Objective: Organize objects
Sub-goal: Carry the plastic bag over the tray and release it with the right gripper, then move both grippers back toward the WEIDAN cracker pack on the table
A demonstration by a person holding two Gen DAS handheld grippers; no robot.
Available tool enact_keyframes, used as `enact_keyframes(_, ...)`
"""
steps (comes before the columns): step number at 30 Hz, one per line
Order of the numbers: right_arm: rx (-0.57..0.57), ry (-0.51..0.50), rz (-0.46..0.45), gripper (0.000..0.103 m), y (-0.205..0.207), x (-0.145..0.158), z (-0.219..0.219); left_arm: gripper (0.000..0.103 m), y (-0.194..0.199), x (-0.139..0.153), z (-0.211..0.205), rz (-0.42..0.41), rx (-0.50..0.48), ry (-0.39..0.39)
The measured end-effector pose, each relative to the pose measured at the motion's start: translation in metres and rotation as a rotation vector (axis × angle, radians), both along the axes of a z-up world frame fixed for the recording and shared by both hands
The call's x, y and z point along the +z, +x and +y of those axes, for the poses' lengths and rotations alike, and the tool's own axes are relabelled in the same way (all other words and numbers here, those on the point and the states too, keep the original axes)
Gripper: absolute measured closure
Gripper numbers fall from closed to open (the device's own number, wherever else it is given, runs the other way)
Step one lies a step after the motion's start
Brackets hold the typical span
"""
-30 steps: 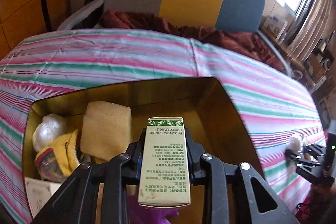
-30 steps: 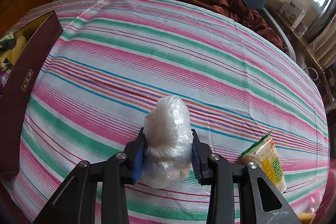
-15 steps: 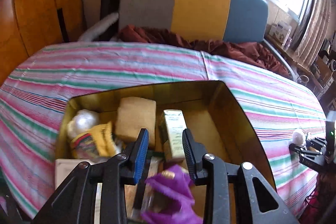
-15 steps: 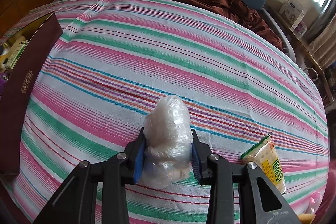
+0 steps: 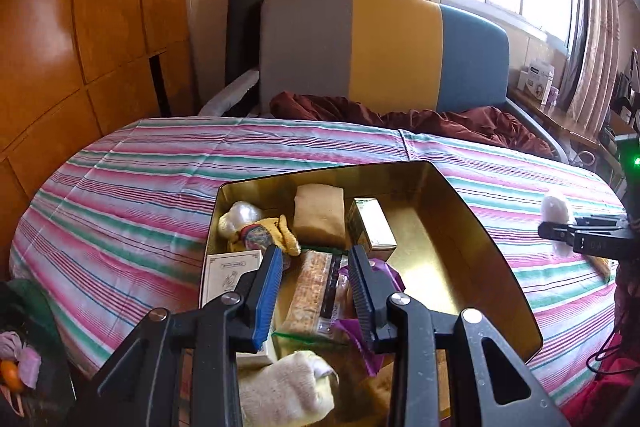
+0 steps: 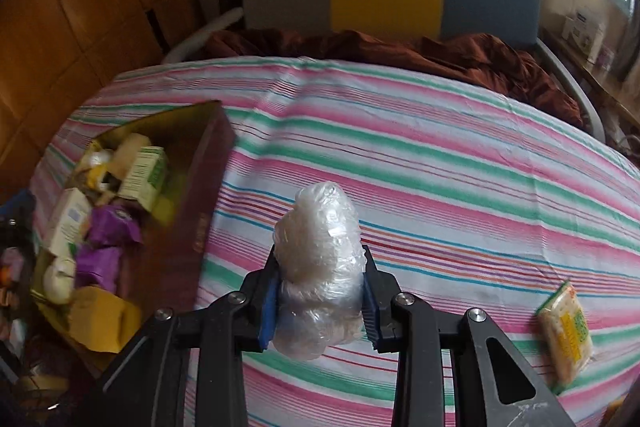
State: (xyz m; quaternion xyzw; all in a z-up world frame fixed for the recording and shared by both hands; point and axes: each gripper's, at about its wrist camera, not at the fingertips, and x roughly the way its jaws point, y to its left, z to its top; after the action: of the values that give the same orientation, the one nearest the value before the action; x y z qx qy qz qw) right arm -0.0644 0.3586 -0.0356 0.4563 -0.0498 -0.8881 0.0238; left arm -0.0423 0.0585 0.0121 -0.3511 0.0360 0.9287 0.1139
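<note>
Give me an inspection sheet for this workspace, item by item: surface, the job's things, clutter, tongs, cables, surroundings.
Surface: striped cloth, wrinkled, over the table.
Job's things: gold-lined box holds a green-and-white carton, a tan block, a white card box, purple wrappers and snack packs; a cracker pack lies alone on the cloth.
Clutter: small oddments beside the box at the left edge, too dim to name.
Tongs: left tongs empty above the box, jaws slightly apart, just opened; right tongs shut on a plastic-wrapped bundle.
Cables: a thin dark wire at the far right edge.
Surroundings: grey, yellow and blue chair with maroon fabric, wooden panels, curtained window.
</note>
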Motion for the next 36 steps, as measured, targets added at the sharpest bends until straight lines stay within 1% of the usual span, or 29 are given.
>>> enact_keyframes(4, 0.135, -0.022, 0.065, 0.068, -0.003, 0.021, -0.068, 0.069, 0.005, -0.001, -0.009, 0.0, 0.01, 0.008)
enact_keyframes(6, 0.195, -0.031, 0.067, 0.068, -0.007, 0.023, -0.098, 0.069, 0.007, -0.003, -0.012, -0.004, 0.015, 0.017)
enact_keyframes(9, 0.244, -0.022, 0.043, 0.068, -0.013, 0.014, -0.131, 0.069, 0.01, -0.006, -0.018, -0.009, 0.018, 0.024)
enact_keyframes(13, 0.274, -0.004, -0.008, 0.068, -0.022, -0.006, -0.158, 0.069, 0.009, -0.01, -0.022, -0.017, 0.03, 0.024)
enact_keyframes(16, 0.276, 0.012, -0.07, 0.066, -0.029, -0.024, -0.167, 0.069, 0.01, -0.008, -0.024, -0.01, 0.036, 0.025)
enact_keyframes(19, 0.257, 0.025, -0.101, 0.065, -0.035, -0.037, -0.17, 0.069, 0.011, -0.008, -0.024, -0.003, 0.04, 0.024)
enact_keyframes(21, 0.258, 0.016, -0.111, 0.06, -0.035, -0.042, -0.169, 0.069, 0.013, -0.008, -0.023, -0.001, 0.04, 0.02)
enact_keyframes(23, 0.265, 0.012, -0.113, 0.047, -0.034, -0.046, -0.17, 0.068, 0.013, -0.009, -0.022, -0.006, 0.039, 0.018)
enact_keyframes(24, 0.269, 0.01, -0.112, 0.046, -0.032, -0.047, -0.171, 0.067, 0.014, -0.01, -0.022, -0.009, 0.038, 0.018)
enact_keyframes(30, 0.263, -0.019, -0.092, 0.042, -0.025, -0.044, -0.167, 0.066, 0.018, -0.011, -0.02, -0.009, 0.031, 0.014)
enact_keyframes(32, 0.259, -0.031, -0.073, 0.036, -0.021, -0.039, -0.166, 0.066, 0.02, -0.011, -0.02, -0.009, 0.029, 0.016)
enact_keyframes(36, 0.248, -0.046, -0.042, 0.033, -0.013, -0.029, -0.161, 0.066, 0.023, -0.01, -0.018, -0.006, 0.021, 0.02)
